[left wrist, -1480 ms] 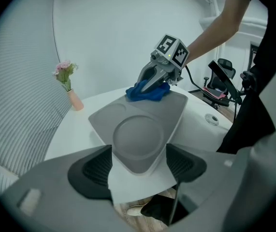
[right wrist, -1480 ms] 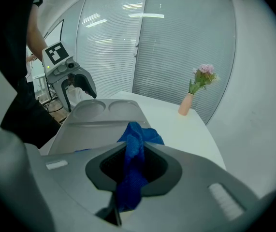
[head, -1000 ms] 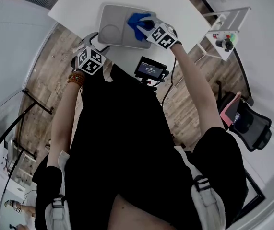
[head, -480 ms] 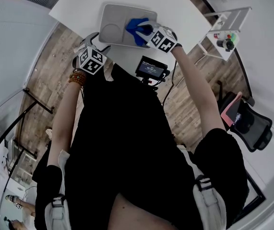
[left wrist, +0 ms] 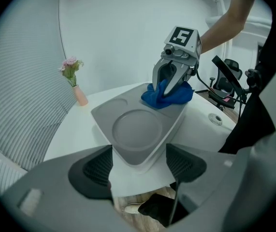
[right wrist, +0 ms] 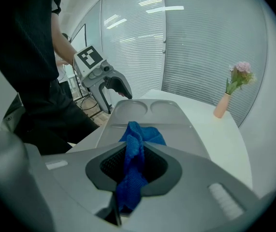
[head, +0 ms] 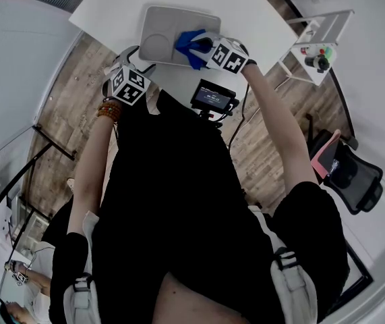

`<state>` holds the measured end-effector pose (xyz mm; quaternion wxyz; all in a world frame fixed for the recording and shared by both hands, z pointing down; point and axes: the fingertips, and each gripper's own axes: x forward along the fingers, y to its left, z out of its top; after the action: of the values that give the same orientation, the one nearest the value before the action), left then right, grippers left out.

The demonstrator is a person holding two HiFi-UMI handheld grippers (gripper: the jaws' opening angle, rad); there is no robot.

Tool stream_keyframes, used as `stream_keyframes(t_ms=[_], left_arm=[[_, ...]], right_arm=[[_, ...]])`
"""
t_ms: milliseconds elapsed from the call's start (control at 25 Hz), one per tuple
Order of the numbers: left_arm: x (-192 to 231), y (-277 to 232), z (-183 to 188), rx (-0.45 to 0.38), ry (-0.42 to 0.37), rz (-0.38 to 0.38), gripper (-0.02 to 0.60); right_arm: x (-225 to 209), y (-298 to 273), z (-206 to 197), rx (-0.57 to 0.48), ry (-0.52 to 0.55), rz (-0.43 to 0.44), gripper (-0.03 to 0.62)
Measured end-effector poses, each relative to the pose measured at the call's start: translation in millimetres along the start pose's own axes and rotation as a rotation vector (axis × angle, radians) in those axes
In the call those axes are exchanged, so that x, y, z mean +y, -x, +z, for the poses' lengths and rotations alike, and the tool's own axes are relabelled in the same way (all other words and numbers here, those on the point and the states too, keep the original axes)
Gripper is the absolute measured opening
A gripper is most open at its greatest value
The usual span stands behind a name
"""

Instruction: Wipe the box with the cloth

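Pulls the crumpled blue fabric cloth [head: 188,44] a little toward 7 o'clock in the head view compared with a second ago, nearer the close edge of the flat grey plastic box [head: 157,25] with round moulded recesses. Clamps that cloth in the right gripper [head: 202,46], jaws clenched on a fold: in the right gripper view, blue fabric [right wrist: 137,141] bunches between both pads and spills forward onto the box top [right wrist: 179,117]. Presses it onto the box's 4 o'clock area, touching the surface. Holds the left gripper [head: 126,59] off the box at its 8 o'clock, by the edge of the white table [head: 246,9], jaws released and spread with nothing between them, only the table edge and the box's near corner [left wrist: 138,144] beyond the gap. Shows, in the left gripper view, the right gripper [left wrist: 169,83] at 1 o'clock, tipped down onto the cloth [left wrist: 171,96]. Has a slim pink vase [left wrist: 80,95] of flowers standing at 10 o'clock on the table, well apart from the box.
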<state>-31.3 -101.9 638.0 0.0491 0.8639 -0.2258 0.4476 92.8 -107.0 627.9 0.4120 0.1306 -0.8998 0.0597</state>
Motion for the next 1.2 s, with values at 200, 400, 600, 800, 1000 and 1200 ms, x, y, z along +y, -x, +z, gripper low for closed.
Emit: stream_keyframes(t_ms=[200,400,600,800,1000,1200], left_arm=[[-1,0,0,0.001,0.0,0.0,0.344],[-1,0,0,0.002,0.001,0.002,0.344],[0,0,1,0.002,0.0,0.003,0.344],[-2,-1,1,0.002,-0.001,0.002,0.344],[-4,-1,0,0.004,-0.006,-0.005,0.344],[-7,1,-2,0.007,-0.005,-0.009,0.344]], right_arm=[[10,1,1,0.011,0.013,0.076,0.08],[18,1,1,0.02,0.038,0.136,0.079],[28,0,3,0.028,0.054,0.21,0.078],[40,-1,4,0.018,0.038,0.294,0.078],[48,-4,4,0.022,0.001,0.382,0.077],[61,0,7,0.029,-0.1,0.544,0.078]])
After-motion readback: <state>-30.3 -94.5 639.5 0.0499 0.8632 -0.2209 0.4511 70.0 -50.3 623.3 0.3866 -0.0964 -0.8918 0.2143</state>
